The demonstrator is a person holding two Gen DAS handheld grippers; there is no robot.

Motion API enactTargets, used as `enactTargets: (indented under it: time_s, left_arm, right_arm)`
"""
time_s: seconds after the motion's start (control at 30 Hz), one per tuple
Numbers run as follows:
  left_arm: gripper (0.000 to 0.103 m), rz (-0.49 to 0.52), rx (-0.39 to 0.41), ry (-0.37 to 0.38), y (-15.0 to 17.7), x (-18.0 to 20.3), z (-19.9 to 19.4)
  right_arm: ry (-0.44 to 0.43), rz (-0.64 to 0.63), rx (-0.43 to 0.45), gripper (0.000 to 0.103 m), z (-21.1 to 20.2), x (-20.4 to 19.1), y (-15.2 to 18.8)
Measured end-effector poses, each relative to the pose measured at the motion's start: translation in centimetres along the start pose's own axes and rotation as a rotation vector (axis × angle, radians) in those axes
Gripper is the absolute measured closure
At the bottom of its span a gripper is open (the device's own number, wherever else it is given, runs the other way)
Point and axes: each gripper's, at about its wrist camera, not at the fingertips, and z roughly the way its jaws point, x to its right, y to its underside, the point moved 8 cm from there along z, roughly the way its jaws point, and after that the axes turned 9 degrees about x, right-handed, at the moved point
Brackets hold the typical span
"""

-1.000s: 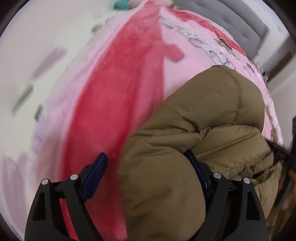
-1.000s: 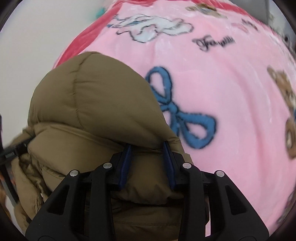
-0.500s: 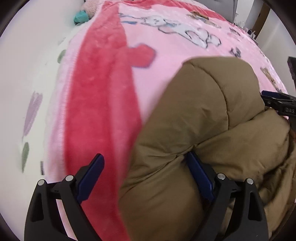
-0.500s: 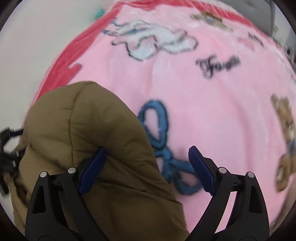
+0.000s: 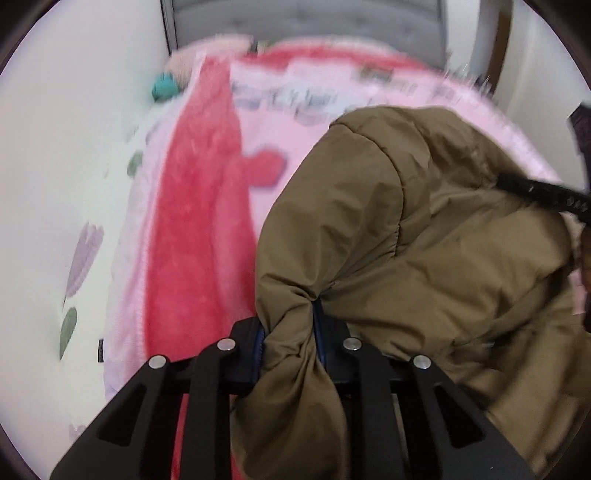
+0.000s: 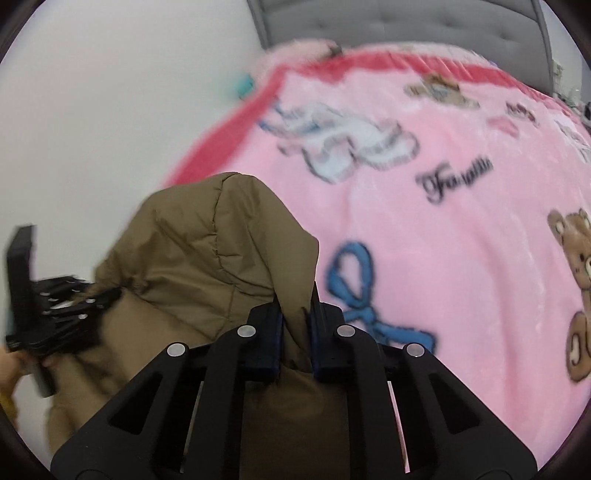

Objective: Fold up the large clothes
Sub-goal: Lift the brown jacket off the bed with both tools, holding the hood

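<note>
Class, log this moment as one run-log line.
left gripper: just closed, shut on jacket | right gripper: just closed, shut on jacket | under: blanket

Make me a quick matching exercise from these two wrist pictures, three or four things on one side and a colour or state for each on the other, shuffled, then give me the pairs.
Things:
1. puffy jacket
2. blanket
3. headboard
4. left claw

Colour or state:
A. grey, tufted
B. clamped on a bunch of fabric
C. olive brown
D. pink with a red border

Pairs: 1-C, 2-D, 3-A, 4-B
</note>
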Motion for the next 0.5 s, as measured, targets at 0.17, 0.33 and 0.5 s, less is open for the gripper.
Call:
enactTargets:
  time_s: [0.17,0.33,0.5]
  left_arm:
    - [0.082,0.045,0.14,0.114,-0.3,1.4,-8.5]
    - [0.083,0.093,0.197,0.181,2.4,3.7,-16.1]
    - [0.083,0.102,0.208,0.229,7.3,6.0,-21.6]
  right_arm:
    - [-0.091,-0.094,0.08,0.093,-7.5,-3.3,-0.6]
    - [-0.127,-0.218,0.171,0.093,-16.0,-7.3,2.0]
    - [-0.178,-0.243,0.188,0.093,-23.0,-10.3,7.7]
